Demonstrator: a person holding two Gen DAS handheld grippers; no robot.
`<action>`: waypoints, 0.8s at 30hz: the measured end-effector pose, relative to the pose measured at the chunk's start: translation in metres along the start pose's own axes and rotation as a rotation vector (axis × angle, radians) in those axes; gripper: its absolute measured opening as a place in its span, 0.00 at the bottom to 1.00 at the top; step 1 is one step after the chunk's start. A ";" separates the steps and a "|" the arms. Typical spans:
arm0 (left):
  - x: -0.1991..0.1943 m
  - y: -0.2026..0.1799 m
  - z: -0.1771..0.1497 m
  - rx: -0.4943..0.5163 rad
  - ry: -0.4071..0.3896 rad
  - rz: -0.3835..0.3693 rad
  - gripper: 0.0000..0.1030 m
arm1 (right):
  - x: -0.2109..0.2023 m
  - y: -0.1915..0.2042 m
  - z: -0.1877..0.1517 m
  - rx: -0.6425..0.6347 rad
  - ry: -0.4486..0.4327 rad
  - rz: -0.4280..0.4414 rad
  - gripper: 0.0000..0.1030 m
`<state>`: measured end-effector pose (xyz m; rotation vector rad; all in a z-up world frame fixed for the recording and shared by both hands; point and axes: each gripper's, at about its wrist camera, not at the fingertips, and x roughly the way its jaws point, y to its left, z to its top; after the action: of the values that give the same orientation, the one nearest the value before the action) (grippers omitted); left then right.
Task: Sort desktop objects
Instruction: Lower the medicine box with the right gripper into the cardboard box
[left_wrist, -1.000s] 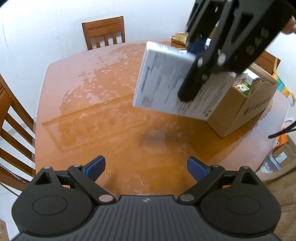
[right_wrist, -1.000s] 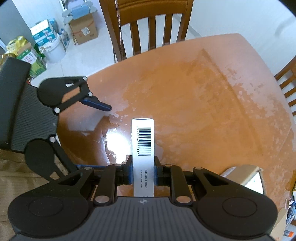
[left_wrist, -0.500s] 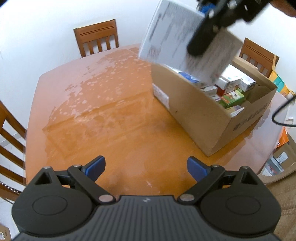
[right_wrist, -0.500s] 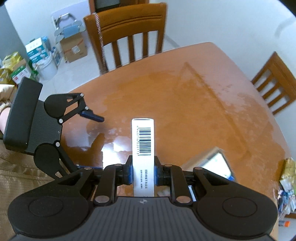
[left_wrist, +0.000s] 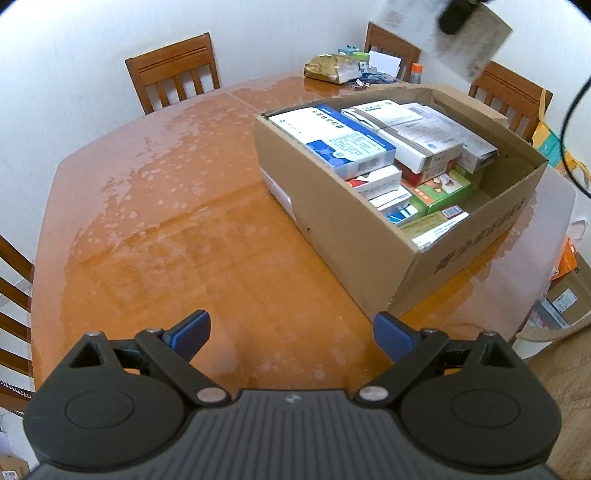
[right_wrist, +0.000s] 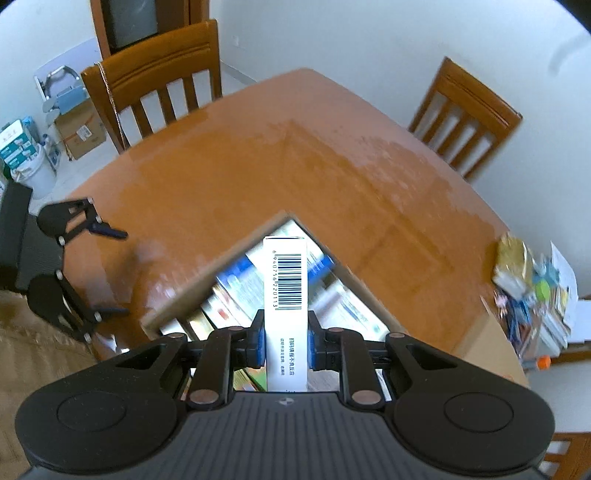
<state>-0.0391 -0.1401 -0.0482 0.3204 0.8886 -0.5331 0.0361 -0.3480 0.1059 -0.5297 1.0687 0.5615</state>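
Gripping a barcoded white box (right_wrist: 286, 295), right gripper (right_wrist: 286, 338) clamps; left gripper (left_wrist: 291, 332) gapes.

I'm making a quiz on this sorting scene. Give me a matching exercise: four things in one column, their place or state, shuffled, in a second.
Things:
1. left gripper
2. right gripper
3. cardboard box
4. gold bag

States:
A. full of small packages
B. lying at the table's far edge
C. open, holding nothing
D. shut on a white barcoded box

Pairs: 1-C, 2-D, 3-A, 4-B
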 end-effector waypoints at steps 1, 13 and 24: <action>0.001 -0.002 0.001 -0.004 0.002 0.005 0.92 | -0.001 -0.007 -0.008 -0.004 0.006 0.009 0.22; 0.008 -0.023 0.008 -0.060 0.025 0.064 0.92 | 0.020 -0.042 -0.059 -0.144 0.112 0.163 0.23; 0.015 -0.037 0.007 -0.133 0.052 0.117 0.92 | 0.051 -0.043 -0.074 -0.272 0.222 0.277 0.23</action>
<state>-0.0477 -0.1783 -0.0577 0.2642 0.9451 -0.3568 0.0345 -0.4188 0.0364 -0.6982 1.2957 0.9159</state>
